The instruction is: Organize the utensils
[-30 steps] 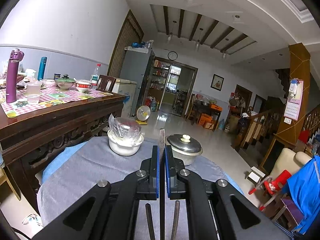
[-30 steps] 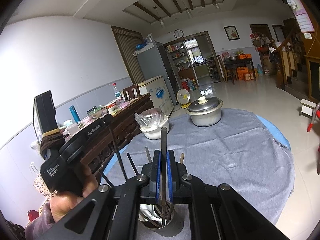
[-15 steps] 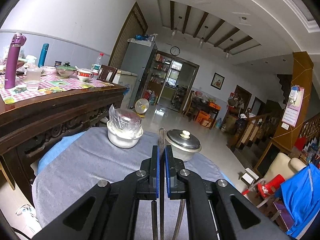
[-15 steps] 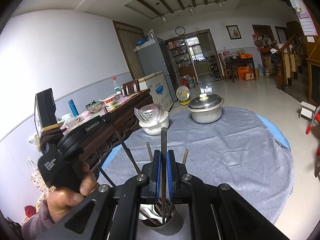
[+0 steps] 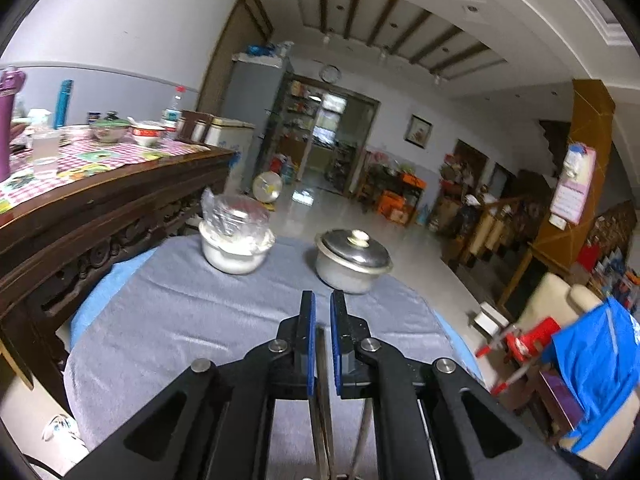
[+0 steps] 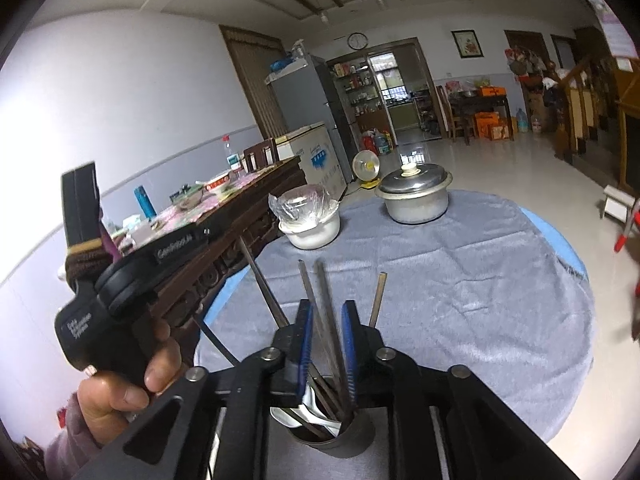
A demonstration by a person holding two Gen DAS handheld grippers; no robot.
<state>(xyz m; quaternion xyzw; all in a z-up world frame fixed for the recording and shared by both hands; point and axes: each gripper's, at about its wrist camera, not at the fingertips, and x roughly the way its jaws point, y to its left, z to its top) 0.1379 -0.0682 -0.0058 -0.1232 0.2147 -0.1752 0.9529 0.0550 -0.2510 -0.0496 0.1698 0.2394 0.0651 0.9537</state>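
1. Already, most of the work looked done. A dark cup (image 6: 354, 438) stood at the near edge of the table and held a bundle of utensils (image 6: 320, 292) upright, with a white spoon (image 6: 316, 412) tucked low among them.
2. The right gripper (image 6: 326, 308) was directly above the cup with its jaws opening. Two thin handles rose between the pads, and neither pad pressed on them, so I judged that piece as just let go into the cup.
3. The left gripper (image 5: 322, 300) was clenched on a flat metal handle (image 5: 321, 360) that ran down towards the cup. In the right wrist view a hand (image 6: 120, 384) held this tool beside the cup. What seemed left was to drop this last piece in and draw both tools away.
4. No loose utensil lay on the grey cloth (image 6: 460, 280) in the part the cameras showed. The cloth covered a round blue table (image 6: 560, 240).
5. Further back on the cloth, a white bowl (image 5: 232, 256) under clear wrap and a lidded metal pot (image 5: 352, 264) stood side by side, apart from each other.
6. Just beside the round table ran a dark carved wooden table (image 5: 100, 216), crowded with bowls and bottles on a checked cloth.
7. Beyond were a shiny tiled floor, a small fan (image 6: 366, 166), a grey fridge (image 6: 304, 96), a wall clock (image 6: 357, 40) over an open doorway, and a wooden staircase at the right.
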